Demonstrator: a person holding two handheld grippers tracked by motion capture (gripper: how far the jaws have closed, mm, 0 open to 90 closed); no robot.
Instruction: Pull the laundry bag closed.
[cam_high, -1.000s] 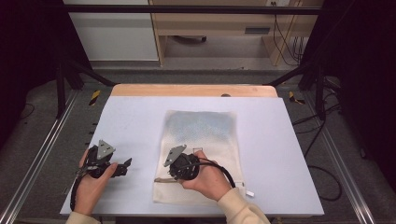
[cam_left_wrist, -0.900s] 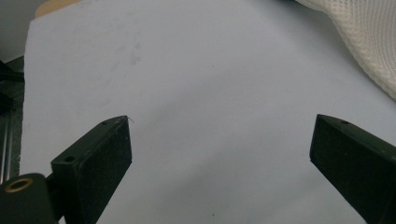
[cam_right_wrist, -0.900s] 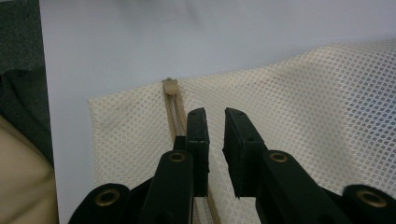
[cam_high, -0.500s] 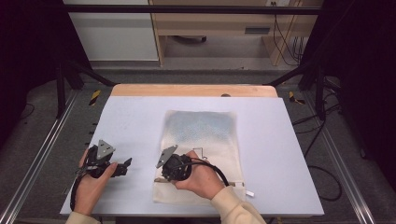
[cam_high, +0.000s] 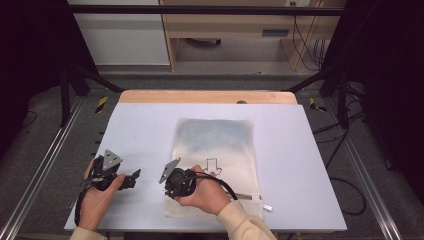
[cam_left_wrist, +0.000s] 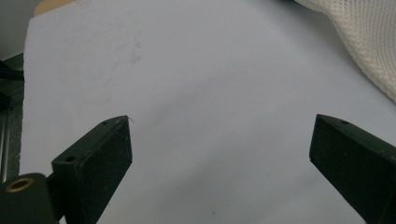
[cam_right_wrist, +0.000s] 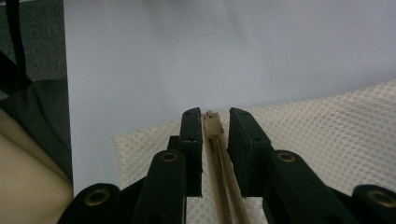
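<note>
The mesh laundry bag (cam_high: 216, 165) lies flat in the middle of the pale counter (cam_high: 310, 165), long side running away from the person, so its zipper edge sits at the near end within easy reach. That looks deliberate: both hands can work from the near side without stretching.

The right hand-held gripper (cam_right_wrist: 215, 133) sits over the bag's near left corner, and its own view tells why. The tan zipper (cam_right_wrist: 214, 140) runs straight up between the two black jaws, ending just at the tips. The jaws stand narrow and have just been easing apart; a slit of light shows on each side of the zipper tape, so I judge the pads are not pressing it now. In the high view the right hand (cam_high: 205, 192) lies low on the fabric, and the white tab (cam_high: 267, 206) pokes out at the opposite near corner.

The left hand-held gripper (cam_left_wrist: 219, 154) waits with its jaws spread wide and nothing between them, just bare counter, with the bag's mesh edge at the upper right of its view. Parked beside the bag in the high view (cam_high: 131, 177), it seems placed ready to pin or pinch the fabric when needed.
</note>
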